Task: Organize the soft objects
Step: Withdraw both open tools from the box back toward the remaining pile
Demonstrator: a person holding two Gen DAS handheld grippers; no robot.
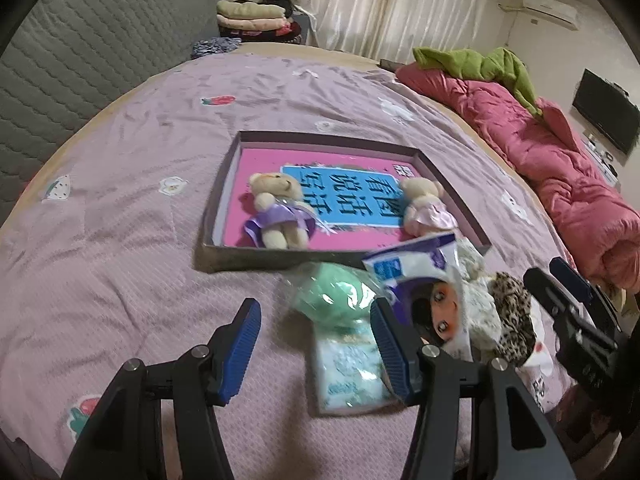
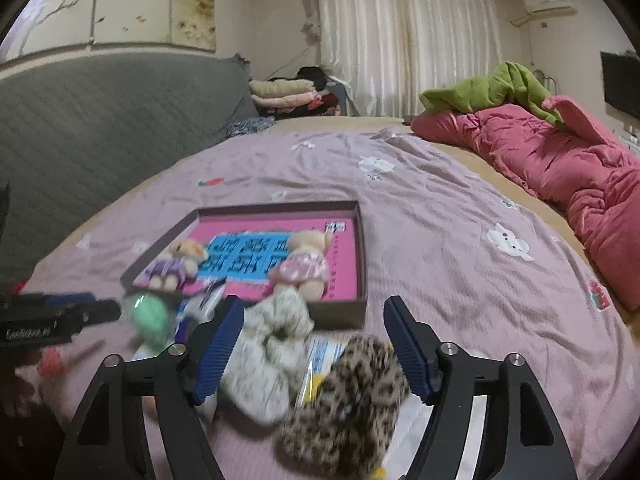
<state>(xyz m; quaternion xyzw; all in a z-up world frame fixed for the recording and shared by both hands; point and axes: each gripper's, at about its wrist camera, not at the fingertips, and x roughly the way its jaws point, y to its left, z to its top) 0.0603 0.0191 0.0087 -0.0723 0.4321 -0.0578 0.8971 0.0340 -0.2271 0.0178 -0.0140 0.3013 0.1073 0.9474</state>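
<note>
Both fingers (image 1: 248, 344) spread, bears (image 1: 276, 208) in tray (image 1: 224, 200)

Two teddy bears (image 1: 276, 210) (image 1: 426, 208) (both in one box (image 1: 224, 216)), two scrunchies (image 2: 272, 354) (image 2: 352, 404), one green plush (image 1: 334, 298), one doll packet (image 1: 436, 312).

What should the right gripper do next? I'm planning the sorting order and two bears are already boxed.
Probably ease the right gripper down and close on the leopard-print plush. Its jaws are open and empty, with that plush lying nearest between them, outside the box, where the two bears already sit. The left gripper is also open, over the green item.
</note>
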